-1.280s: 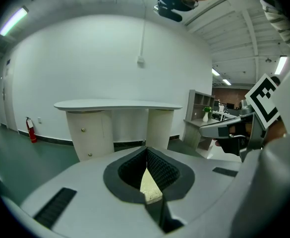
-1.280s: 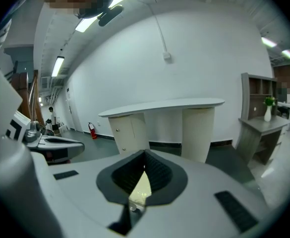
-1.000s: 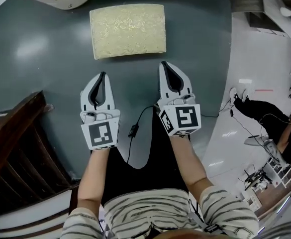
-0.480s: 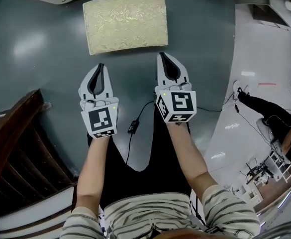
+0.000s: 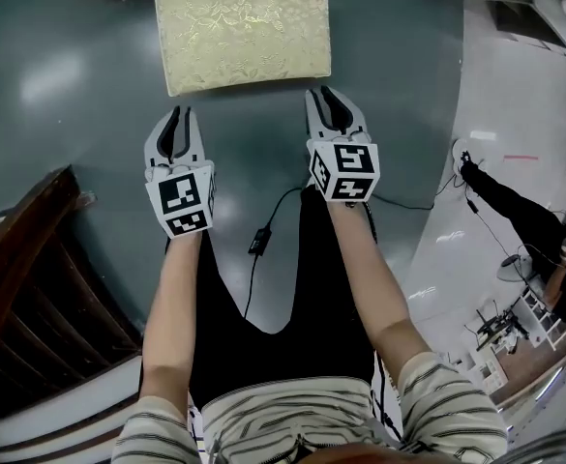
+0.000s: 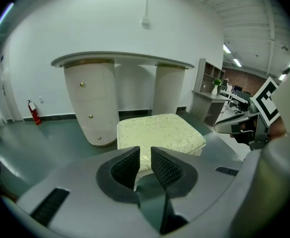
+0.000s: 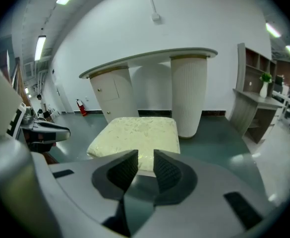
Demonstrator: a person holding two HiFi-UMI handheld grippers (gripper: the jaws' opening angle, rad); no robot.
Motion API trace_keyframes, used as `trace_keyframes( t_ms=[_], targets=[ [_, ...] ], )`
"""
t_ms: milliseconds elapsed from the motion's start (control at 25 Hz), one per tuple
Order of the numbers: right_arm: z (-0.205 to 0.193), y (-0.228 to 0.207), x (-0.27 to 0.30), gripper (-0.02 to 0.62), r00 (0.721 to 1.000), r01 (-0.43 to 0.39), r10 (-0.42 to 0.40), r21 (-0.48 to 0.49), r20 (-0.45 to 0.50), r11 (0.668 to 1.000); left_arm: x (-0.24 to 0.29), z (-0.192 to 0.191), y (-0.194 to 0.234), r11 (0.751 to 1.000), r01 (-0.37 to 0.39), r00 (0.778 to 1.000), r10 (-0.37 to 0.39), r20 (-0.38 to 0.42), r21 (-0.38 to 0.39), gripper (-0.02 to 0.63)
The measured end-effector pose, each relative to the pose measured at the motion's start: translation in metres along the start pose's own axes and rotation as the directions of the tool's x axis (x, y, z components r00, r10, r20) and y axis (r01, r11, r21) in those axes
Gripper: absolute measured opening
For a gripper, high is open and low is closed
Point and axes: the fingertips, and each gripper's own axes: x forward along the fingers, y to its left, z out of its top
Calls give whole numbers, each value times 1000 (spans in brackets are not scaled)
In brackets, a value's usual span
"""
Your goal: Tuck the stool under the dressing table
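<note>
The stool (image 5: 242,29), a cream patterned cushion, stands on the grey-green floor just in front of both grippers. Beyond it in the gripper views is the white dressing table (image 6: 120,61) (image 7: 149,58) on two rounded pedestals, with the stool (image 6: 159,133) (image 7: 137,133) outside its knee gap. My left gripper (image 5: 179,116) (image 6: 145,155) hovers short of the stool's near left corner. My right gripper (image 5: 323,95) (image 7: 145,157) is almost at its near right edge. Both pairs of jaws are opening, a narrow gap showing and nothing between them.
Dark wooden furniture (image 5: 21,288) fills the lower left. A black cable (image 5: 263,235) lies on the floor between my arms. A person in black (image 5: 515,211) sits on the white floor to the right. A fire extinguisher (image 6: 34,113) stands by the far wall.
Both grippers have dropped and moved toward the stool's near edge. Their jaws, shut before, now stand slightly apart.
</note>
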Motion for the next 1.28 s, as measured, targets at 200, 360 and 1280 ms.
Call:
trace_keyframes(
  t_ms=[200, 360, 1280],
  targets=[
    [-25, -12, 23, 103, 998, -7, 5, -21, -65, 1000, 24, -23, 9, 1000, -7, 999, 7, -54, -6, 76],
    [-41, -22, 43, 143, 995, -8, 5, -34, -96, 999, 44, -41, 15, 999, 3, 994, -7, -108, -38, 118],
    [-69, -61, 83, 196, 981, -6, 0, -32, -192, 999, 93, -78, 22, 998, 10, 969, -25, -245, -63, 178]
  ],
)
